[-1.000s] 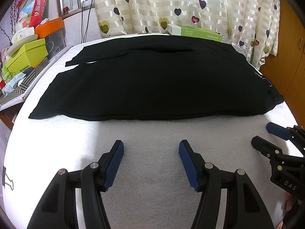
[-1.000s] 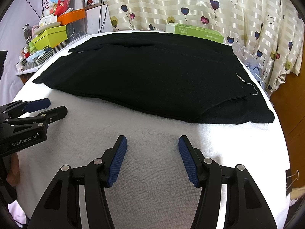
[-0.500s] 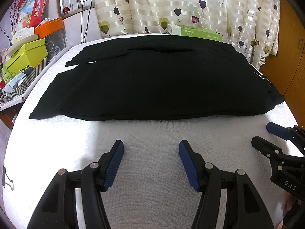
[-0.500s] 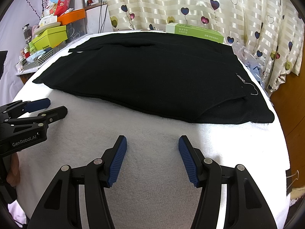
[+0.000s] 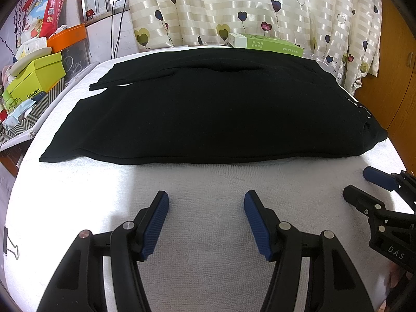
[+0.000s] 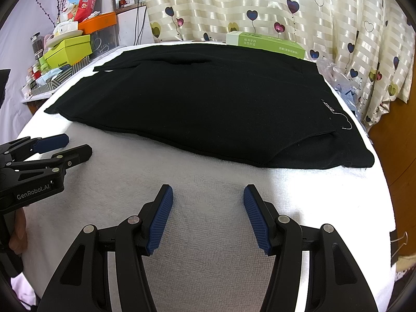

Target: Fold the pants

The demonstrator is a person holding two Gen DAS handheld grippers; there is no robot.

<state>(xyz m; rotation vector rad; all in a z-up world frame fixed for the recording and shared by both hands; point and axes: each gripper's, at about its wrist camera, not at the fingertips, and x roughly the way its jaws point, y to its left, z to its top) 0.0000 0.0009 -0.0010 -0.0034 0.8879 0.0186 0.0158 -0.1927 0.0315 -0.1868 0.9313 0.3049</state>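
Black pants (image 5: 208,111) (image 6: 208,109) lie flat across a white towel-covered table (image 5: 208,234) (image 6: 208,182), legs pointing left and waist at the right. My left gripper (image 5: 206,200) hovers open over bare towel, short of the pants' near edge, nothing between its blue pads. My right gripper (image 6: 208,193) is likewise open over the towel, in front of the pants near the waist end. Each gripper shows in the other's view: the right gripper (image 5: 358,186) at the right edge, the left gripper (image 6: 78,145) at the left edge.
A green box (image 5: 267,44) sits at the table's far edge against heart-print curtains (image 5: 234,7). Stacked boxes and clutter (image 5: 36,72) crowd a shelf to the left. A wooden cabinet (image 5: 390,65) stands at the right. Binder clips (image 6: 399,239) hold the towel's edges.
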